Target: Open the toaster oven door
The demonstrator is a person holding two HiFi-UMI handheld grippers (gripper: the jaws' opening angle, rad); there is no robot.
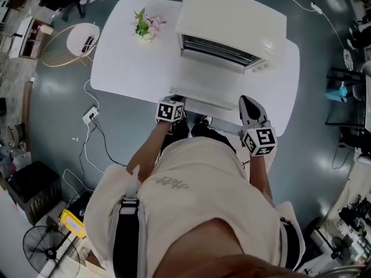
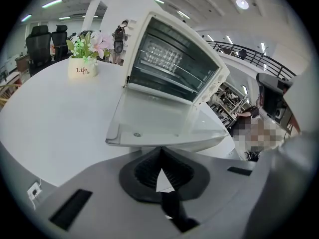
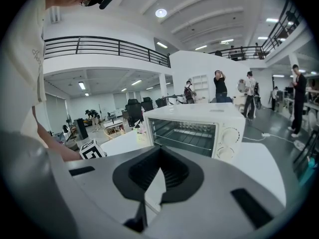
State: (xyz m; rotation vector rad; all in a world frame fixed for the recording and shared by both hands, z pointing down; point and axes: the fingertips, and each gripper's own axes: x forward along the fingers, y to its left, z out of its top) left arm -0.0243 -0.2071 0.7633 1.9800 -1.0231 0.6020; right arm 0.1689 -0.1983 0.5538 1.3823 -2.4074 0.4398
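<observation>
The door point(image 2: 154, 116) lies fully dropped, flat before the oven point(image 2: 172, 59) on the bench point(image 2: 55, 108). It looks stiff, light and glass-paned, and its front lip is the best hold. The left gripper point(image 2: 160, 153), jaws together and empty, sits just before that lip. The right gripper point(image 3: 159, 151), also together and empty, faces the oven's knob side.

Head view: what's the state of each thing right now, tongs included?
Oven: upright on the table, inside exposed.
Door: fully open, lying flat.
Flower pot: upright, apart from the oven.
Left tongs: shut, empty, at the door's front edge.
Right tongs: shut, empty.
</observation>
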